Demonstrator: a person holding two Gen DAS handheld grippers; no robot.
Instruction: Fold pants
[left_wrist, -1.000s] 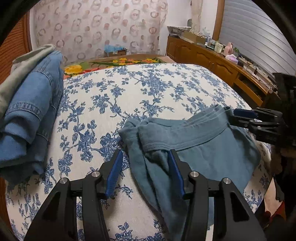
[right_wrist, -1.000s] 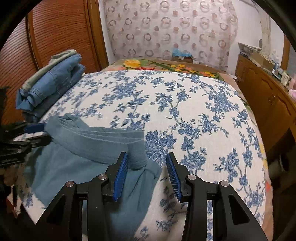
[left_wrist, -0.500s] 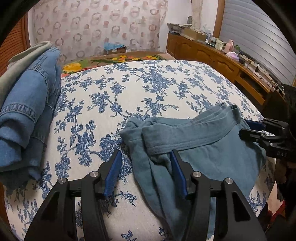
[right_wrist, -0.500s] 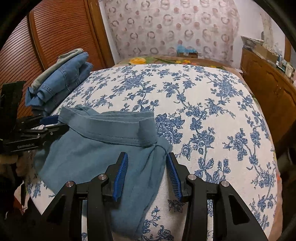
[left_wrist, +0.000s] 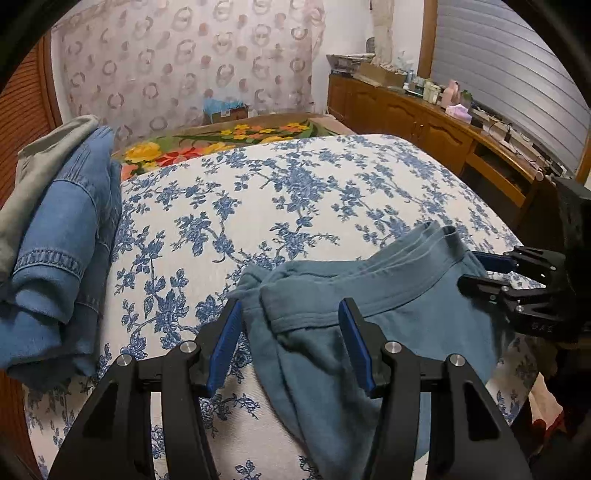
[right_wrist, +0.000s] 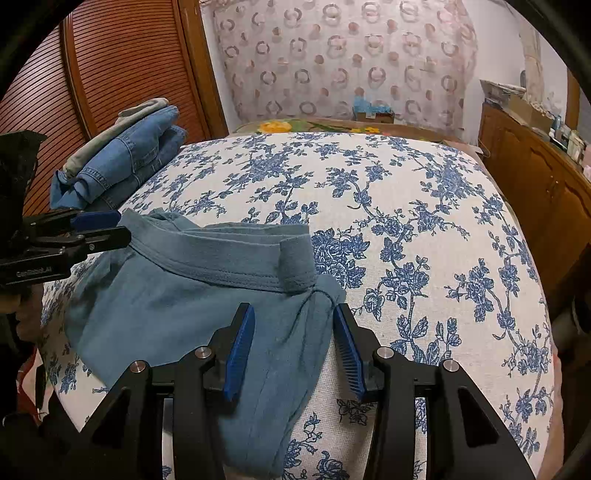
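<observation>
**user1:** Two grippers, both parted about halfway, neither one pinching anything as far as I can see. The left gripper (left_wrist: 290, 341) has its blue pads (left_wrist: 225, 345) spread over one end of the teal pants (left_wrist: 388, 332); the waistband corner sits in the gap, but there's clear space on both sides of the cloth. The left-hand pad is over bare bedspread.

**user2:** And the right one?

**user1:** Same deal. The right gripper (right_wrist: 293, 349) hangs over the other end of the waistband, jaws apart, fabric lying loose between them. Its right-hand pad is right at the cloth's edge; can't tell if it actually touches. In each wrist view the other gripper shows up at the far corner of the waistband, and from that angle its tips look right up against the fabric.

**user2:** Where are the pants?

**user1:** Near edge of the bed, on the blue floral bedspread (right_wrist: 406, 221). Waistband runs sideways between the two grippers, and the lower part droops over the mattress edge towards the cameras. Looks already doubled over, layers stacked at the waistband.

**user2:** Anything else on there?

**user1:** Folded denim jeans (left_wrist: 62, 236) with a grey garment (left_wrist: 33, 173) on top, stacked at the far left side, well apart from the teal pair. Wooden sideboard (left_wrist: 424, 122) along the right wall, louvred wooden door (right_wrist: 122, 62) on the left.
</observation>
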